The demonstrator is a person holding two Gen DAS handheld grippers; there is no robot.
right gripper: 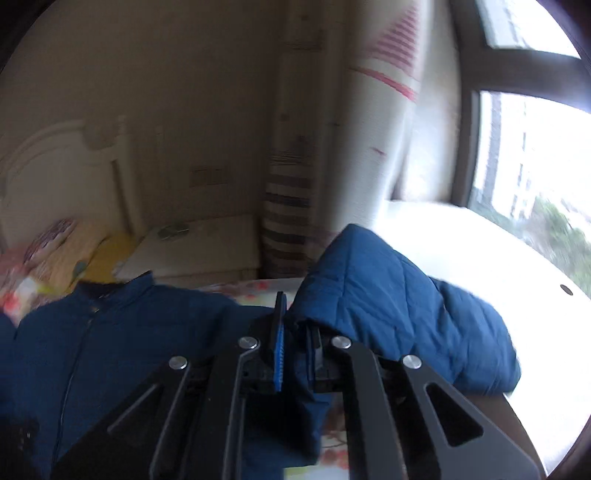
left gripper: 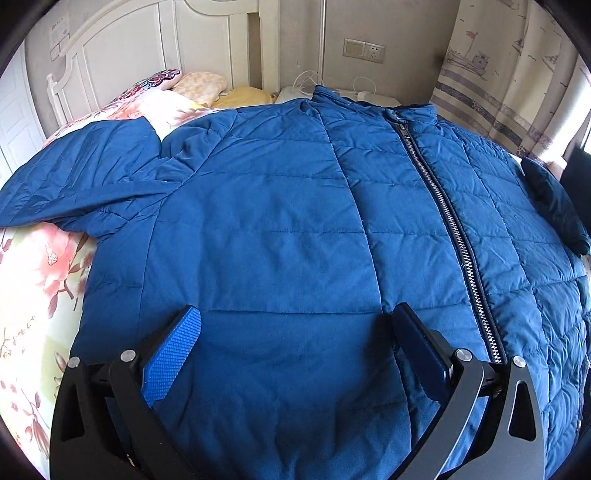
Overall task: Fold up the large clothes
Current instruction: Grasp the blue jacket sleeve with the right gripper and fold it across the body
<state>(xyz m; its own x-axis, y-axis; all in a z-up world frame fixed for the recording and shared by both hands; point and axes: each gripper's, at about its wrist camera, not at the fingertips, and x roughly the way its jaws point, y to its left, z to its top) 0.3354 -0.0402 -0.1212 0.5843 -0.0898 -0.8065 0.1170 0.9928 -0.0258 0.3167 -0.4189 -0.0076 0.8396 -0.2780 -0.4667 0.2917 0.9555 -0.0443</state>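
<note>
Jacket (left gripper: 295, 206) on bed (left gripper: 40, 288), pillows (left gripper: 199, 85) behind

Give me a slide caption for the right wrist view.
Right gripper shut on the blue jacket's sleeve, lifting it above the floral bedspread.

Bedroom. White panelled wooden headboard (left gripper: 122, 48) against a grey-beige wall (left gripper: 406, 29). Floral bedsheet (left gripper: 44, 280); patterned pillows (left gripper: 162, 79) by the headboard. White bedside cabinet (right gripper: 199, 251). Wall switch and socket (left gripper: 364, 48). Striped boat-print curtain (left gripper: 495, 70). Dark-framed window (right gripper: 524, 147), bright daylight.
</note>
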